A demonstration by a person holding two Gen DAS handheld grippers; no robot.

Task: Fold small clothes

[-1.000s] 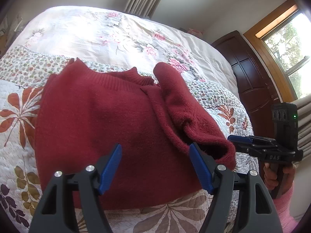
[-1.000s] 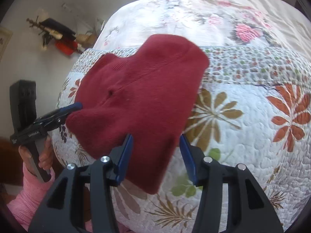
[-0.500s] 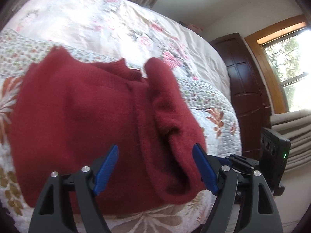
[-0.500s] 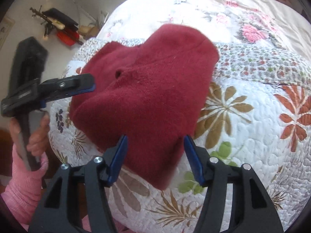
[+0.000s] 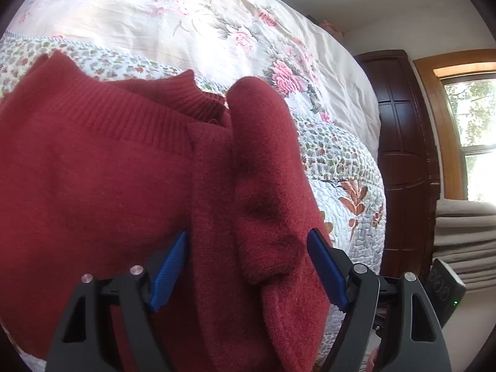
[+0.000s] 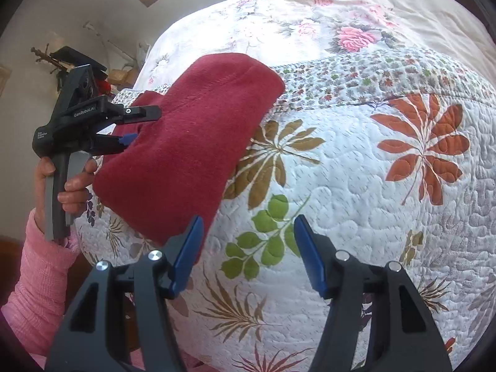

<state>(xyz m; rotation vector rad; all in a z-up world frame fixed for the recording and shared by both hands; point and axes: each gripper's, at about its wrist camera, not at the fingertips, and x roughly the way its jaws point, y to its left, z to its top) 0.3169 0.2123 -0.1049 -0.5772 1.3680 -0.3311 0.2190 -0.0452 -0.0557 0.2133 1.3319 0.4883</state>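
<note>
A dark red knitted sweater point(image 5: 124, 186) lies on a floral quilted bedspread point(image 6: 356, 186), its ribbed collar point(image 5: 148, 111) toward 12 o'clock in the left wrist view and a folded sleeve point(image 5: 266, 167) running down its right side from about 1 o'clock to 5 o'clock. The left gripper point(image 5: 248, 266) has its blue-padded fingers point(image 5: 169, 266) spread wide, straddling the sleeve and the near edge of the sweater; the cloth sits between the jaws but they are not closed on it. In the right wrist view the right gripper point(image 6: 248, 251) is likewise spread apart, its left pad just touching the sweater's near corner at 7 o'clock, the rest over bare quilt. At 9 o'clock there, a hand point(image 6: 66, 183) in a pink sleeve point(image 6: 40, 279) holds the left gripper's handle, its tips at the sweater's edge.
</note>
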